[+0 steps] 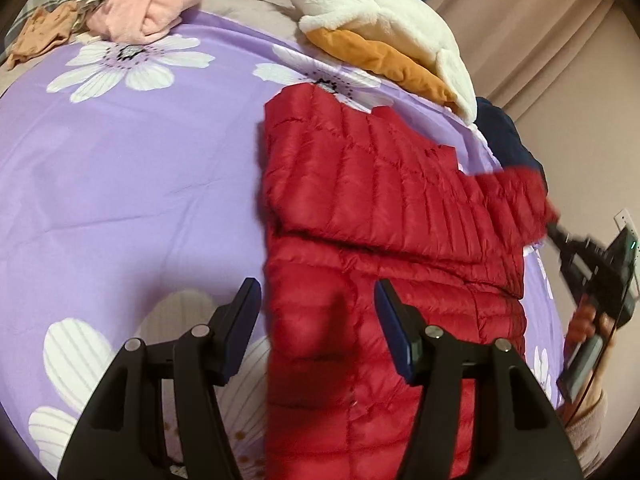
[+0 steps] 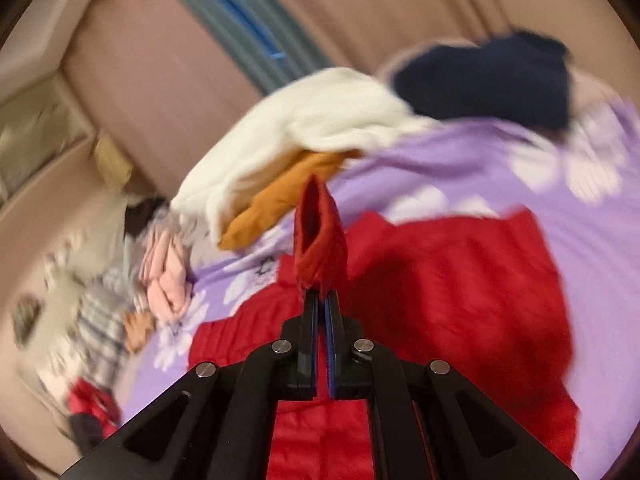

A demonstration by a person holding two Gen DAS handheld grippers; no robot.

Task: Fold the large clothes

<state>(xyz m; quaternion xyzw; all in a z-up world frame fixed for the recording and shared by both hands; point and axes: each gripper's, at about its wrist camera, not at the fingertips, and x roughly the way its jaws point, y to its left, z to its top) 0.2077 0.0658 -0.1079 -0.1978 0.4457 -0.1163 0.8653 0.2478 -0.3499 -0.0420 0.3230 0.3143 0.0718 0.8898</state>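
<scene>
A red quilted puffer jacket (image 1: 360,200) lies flat on the purple flowered bedsheet (image 1: 140,180), with one part folded across its upper body. My left gripper (image 1: 316,285) hangs open just above the jacket's lower left edge, nothing between its fingers. My right gripper (image 2: 320,294) is shut on the red sleeve cuff (image 2: 320,232), which stands up out of the fingertips above the rest of the jacket (image 2: 460,292). In the left wrist view that right gripper (image 1: 554,228) holds the sleeve end (image 1: 516,196) out past the jacket's right side.
A white fleece (image 1: 380,12) over an orange garment (image 1: 380,60) lies at the bed's far edge, a navy garment (image 1: 500,132) beside it. Pink clothes (image 1: 152,4) and plaid fabric sit at the far left. A person's hand (image 1: 584,320) grips the right tool. Curtains hang behind.
</scene>
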